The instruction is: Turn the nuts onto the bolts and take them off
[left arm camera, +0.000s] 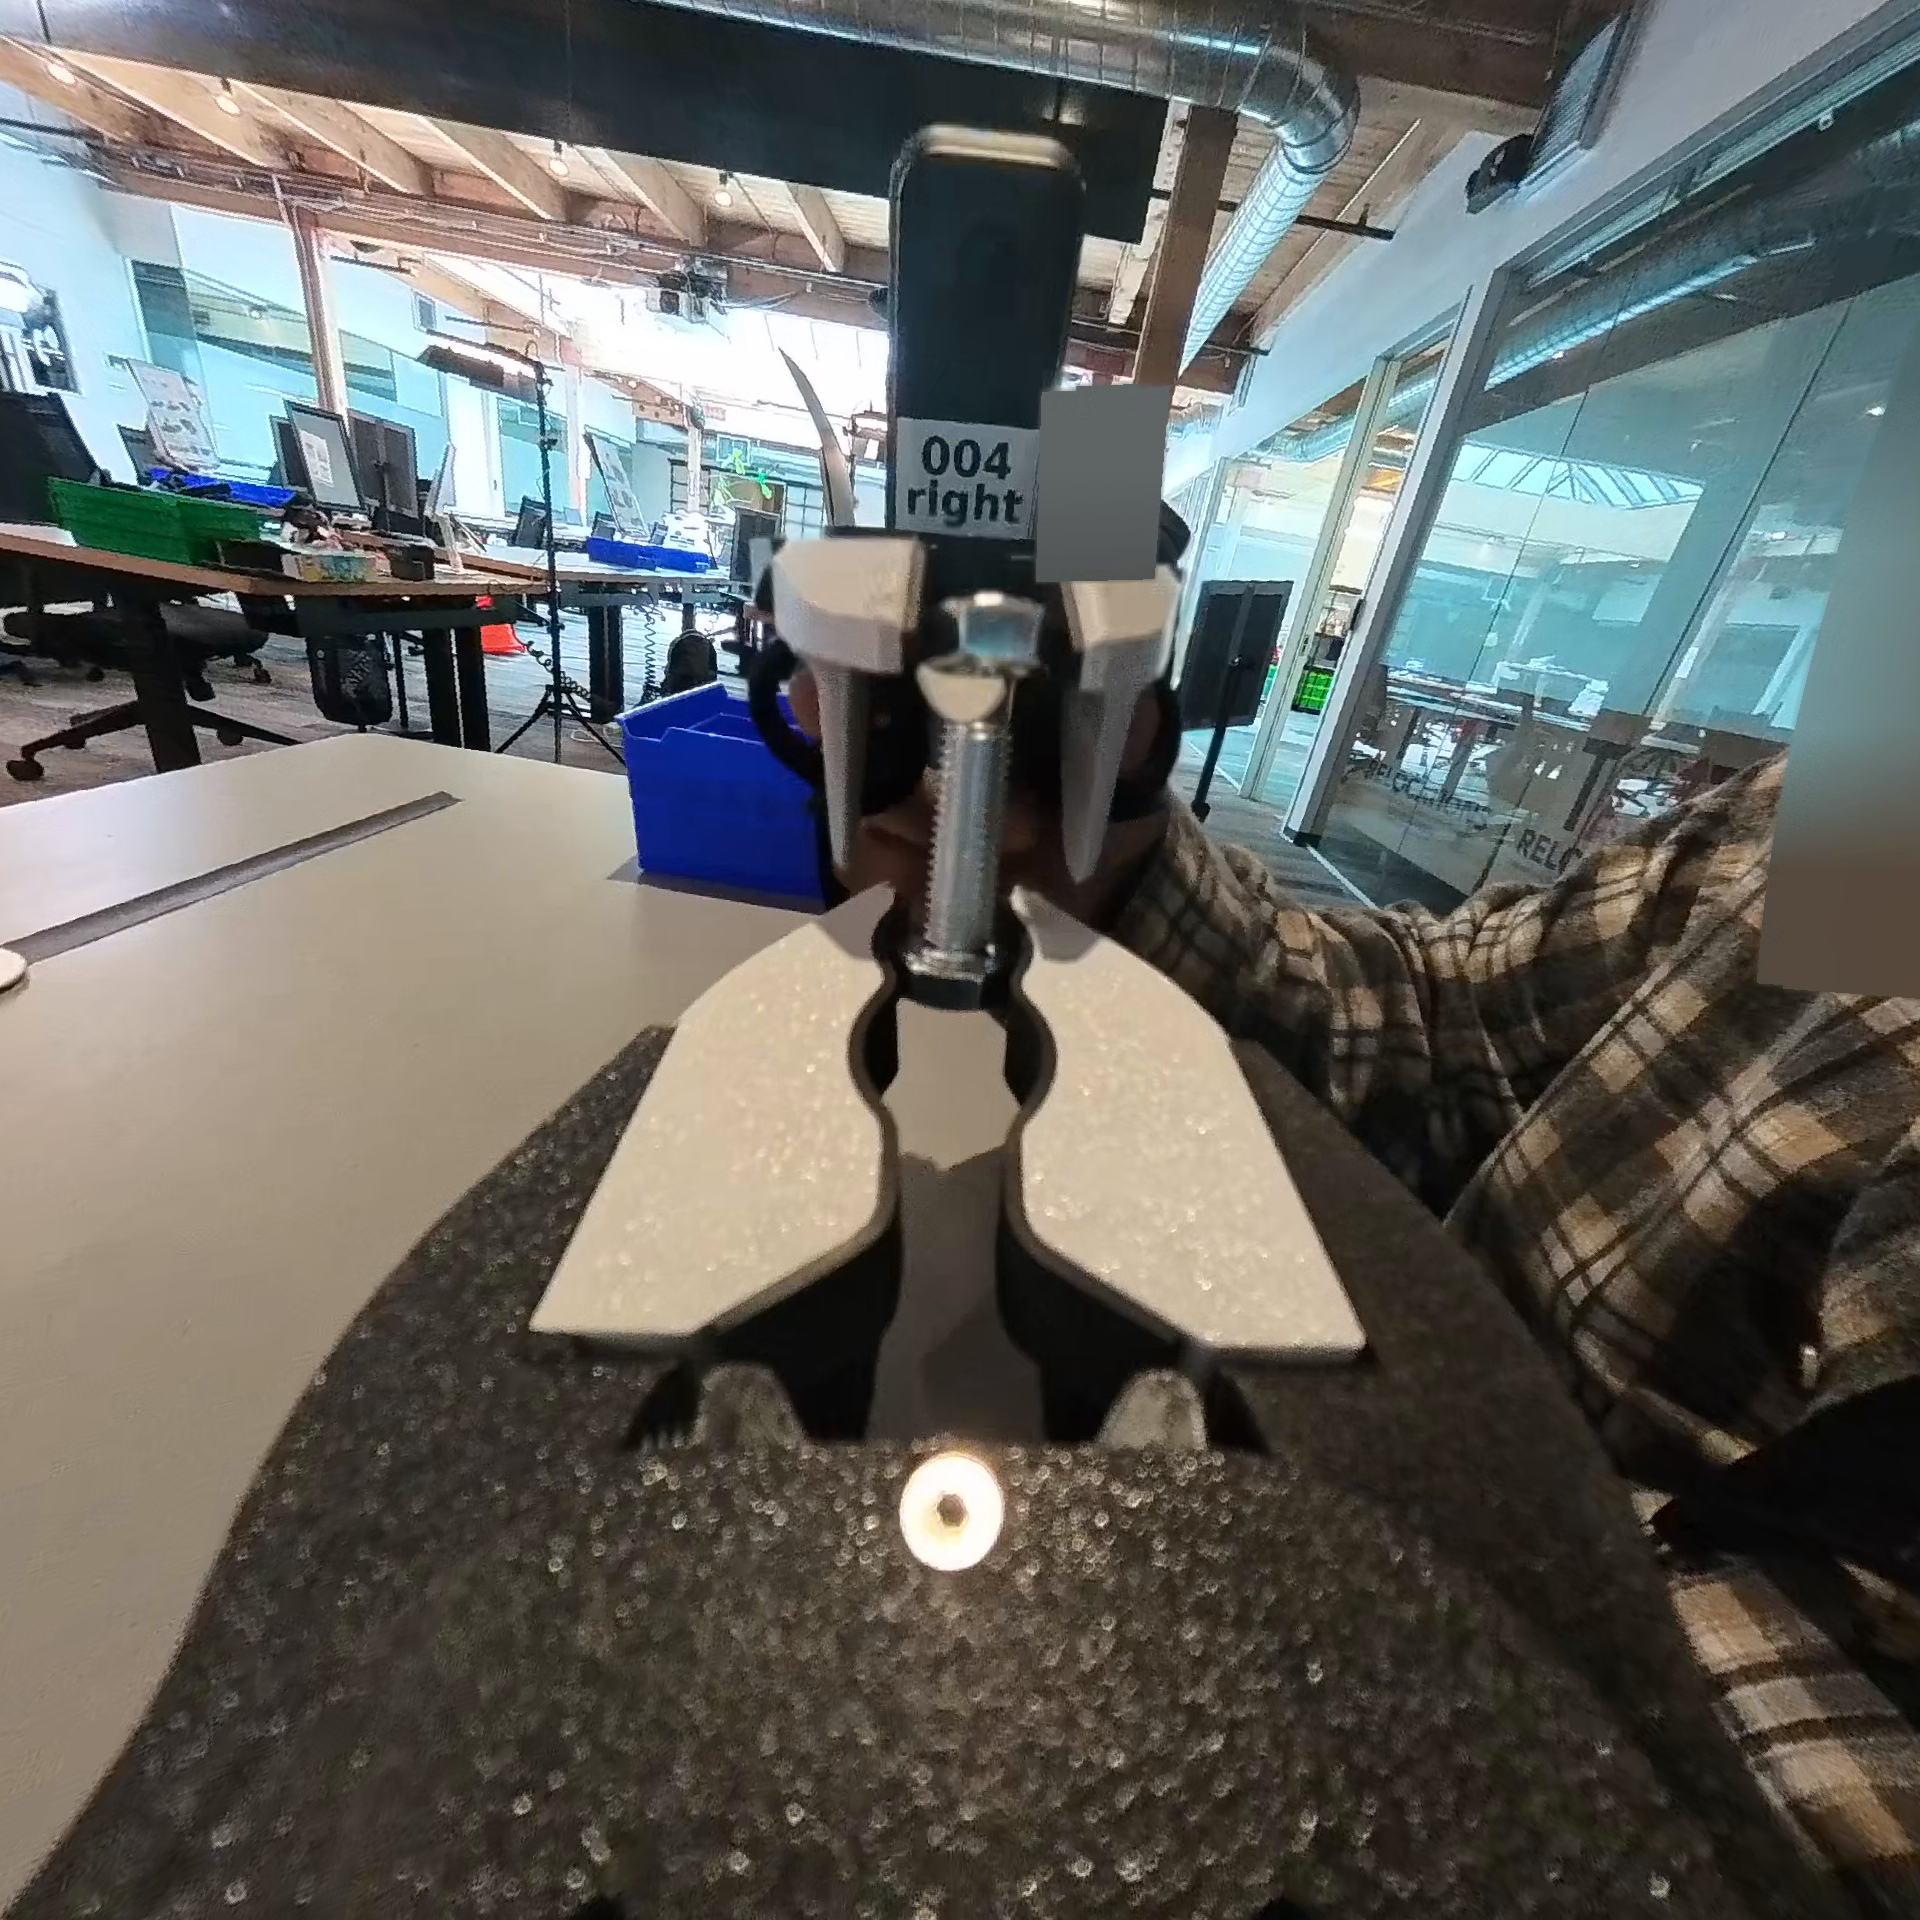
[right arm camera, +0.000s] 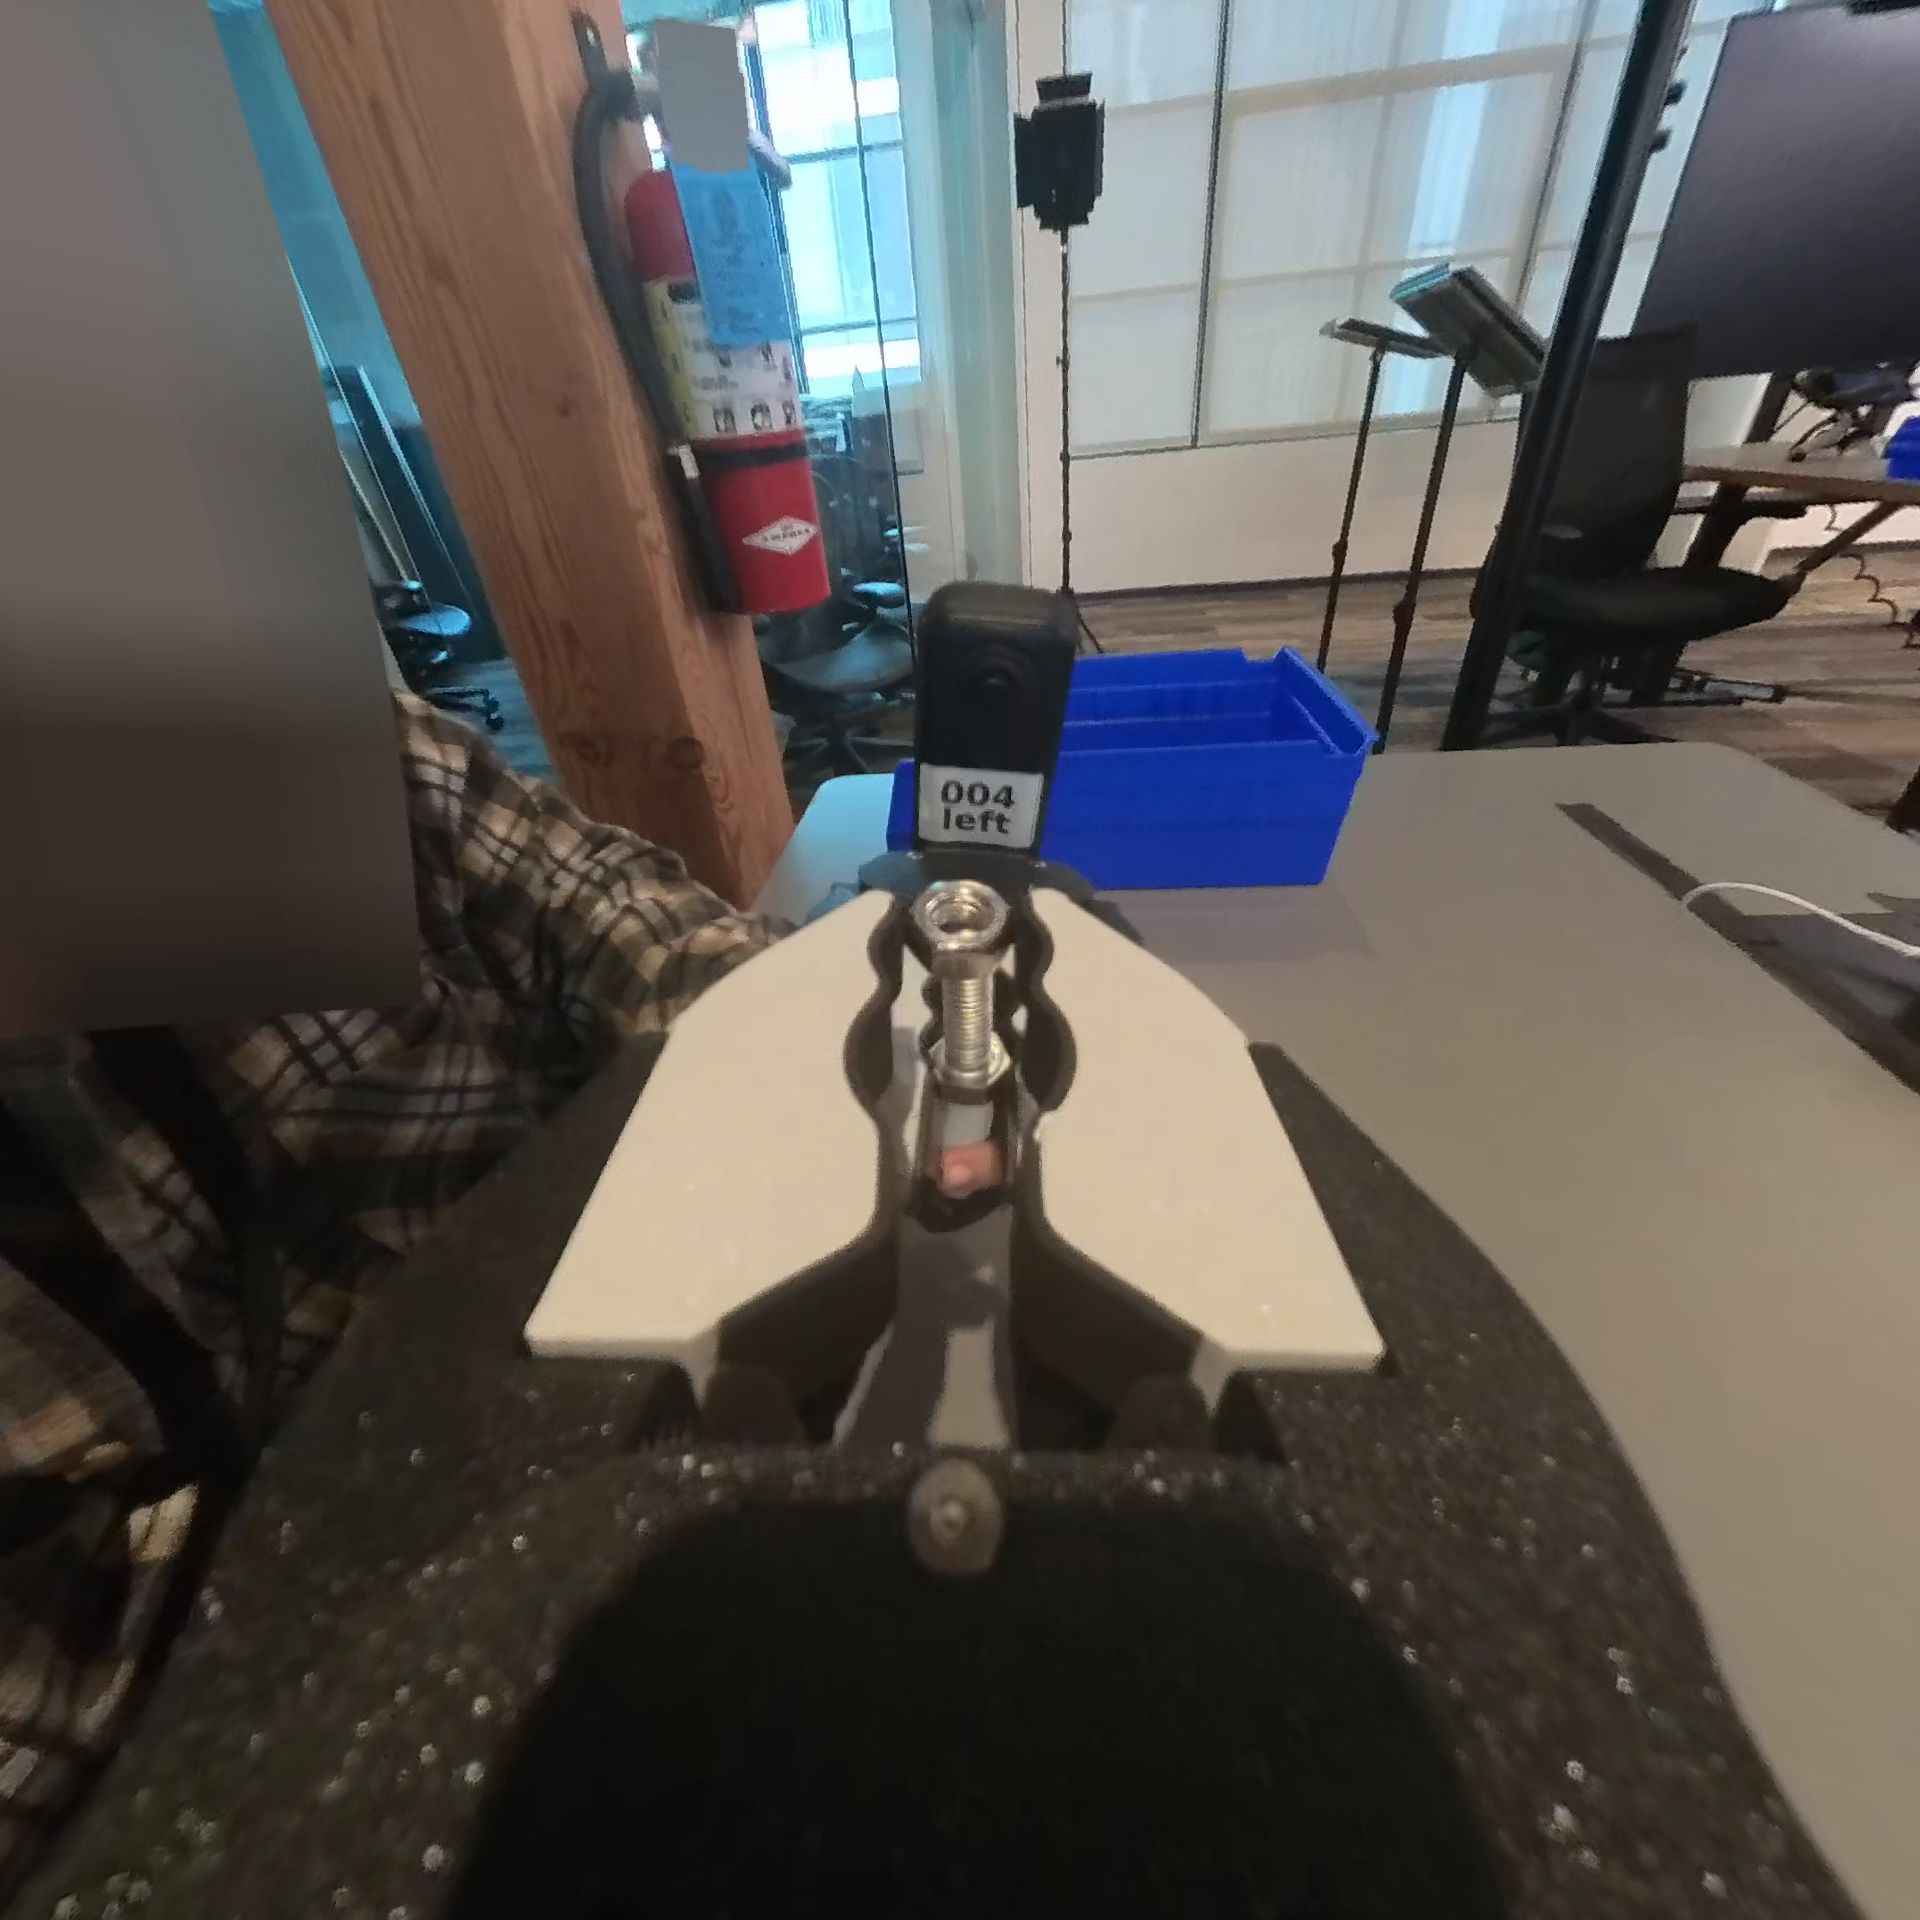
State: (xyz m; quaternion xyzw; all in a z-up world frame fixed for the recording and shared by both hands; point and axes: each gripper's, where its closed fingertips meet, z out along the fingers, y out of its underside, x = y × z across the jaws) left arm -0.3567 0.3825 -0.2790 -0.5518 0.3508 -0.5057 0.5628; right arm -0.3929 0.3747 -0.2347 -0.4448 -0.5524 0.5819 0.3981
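My two grippers face each other above the grey table (left arm camera: 312, 1039), with a silver flanged bolt (left arm camera: 966, 810) stretched between them. My left gripper (left arm camera: 951, 935) is shut on a hex nut (left arm camera: 951, 966) at its fingertips. The bolt's threaded tip sits in that nut. My right gripper (right arm camera: 963, 914) is shut on the bolt's flanged head (right arm camera: 968, 1081), deep between its fingers, which run along both sides of the shaft (right arm camera: 964, 1003). The nut also shows in the right wrist view (right arm camera: 961, 925). The right gripper also shows in the left wrist view (left arm camera: 971, 868).
A blue divided bin (left arm camera: 727, 800) (right arm camera: 1195, 769) stands on the table behind the grippers. A person's plaid sleeve (left arm camera: 1455, 1039) (right arm camera: 468, 935) lies beside them. A white cable (right arm camera: 1787, 914) and a dark slot (left arm camera: 239, 873) are on the tabletop. About 5 centimeters separates my left fingertips from my right.
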